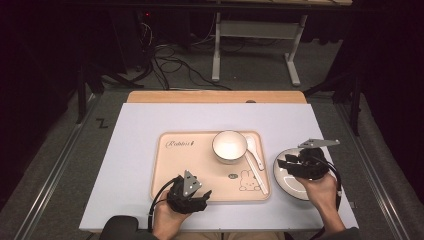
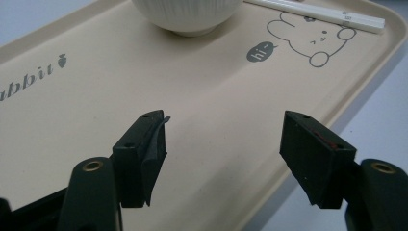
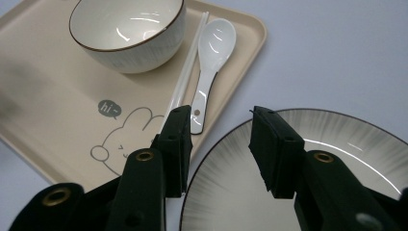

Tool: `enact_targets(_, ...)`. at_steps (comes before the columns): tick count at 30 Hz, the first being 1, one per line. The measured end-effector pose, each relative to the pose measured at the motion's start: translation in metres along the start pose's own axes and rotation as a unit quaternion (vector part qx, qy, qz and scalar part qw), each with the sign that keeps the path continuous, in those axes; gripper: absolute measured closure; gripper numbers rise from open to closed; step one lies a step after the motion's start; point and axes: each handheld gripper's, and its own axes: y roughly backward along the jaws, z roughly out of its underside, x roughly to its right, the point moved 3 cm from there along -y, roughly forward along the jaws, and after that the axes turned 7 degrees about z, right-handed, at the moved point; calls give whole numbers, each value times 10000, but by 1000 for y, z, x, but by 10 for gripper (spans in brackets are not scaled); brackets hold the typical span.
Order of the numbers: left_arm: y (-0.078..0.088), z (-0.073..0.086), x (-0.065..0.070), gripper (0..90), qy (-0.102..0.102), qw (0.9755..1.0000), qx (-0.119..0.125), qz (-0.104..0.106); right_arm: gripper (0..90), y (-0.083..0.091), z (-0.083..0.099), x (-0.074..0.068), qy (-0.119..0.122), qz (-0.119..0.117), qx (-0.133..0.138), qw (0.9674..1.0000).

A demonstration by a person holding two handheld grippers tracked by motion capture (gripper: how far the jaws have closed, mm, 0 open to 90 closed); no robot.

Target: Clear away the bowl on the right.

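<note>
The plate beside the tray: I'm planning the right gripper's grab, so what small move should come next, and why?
Probably lower the right gripper so its jaws straddle the rim of the plate, then close. The jaws stand open above the plate's near-left edge, with nothing pressed between them, and the plate lies flat on the table just right of the tray.

the tray (image 1: 165, 170) bears "rabbit" in script and a "hi~" speech bubble (image 3: 108, 109) beside a drawn rabbit.

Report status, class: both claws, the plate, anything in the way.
Left claw open, empty, over tray. Right claw open astride plate rim, not gripping. Plate on table beside tray. Nothing in the way.
</note>
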Motion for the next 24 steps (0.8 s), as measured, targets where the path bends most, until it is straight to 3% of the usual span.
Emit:
enact_targets(9, -2, 2, 2, 334, -69, 9999, -70, 50, 621, 9, 23, 19, -266, 170, 80, 9995)
enact_targets(14, -2, 1, 3, 333, -15, 9999, -74, 80, 638, 11, 33, 26, -163, 358, 56, 9992)
enact_targets(24, 1, 5, 7, 333, -93, 9997, -124, 175, 606, 13, 57, 47, -555, 616, 56, 9965)
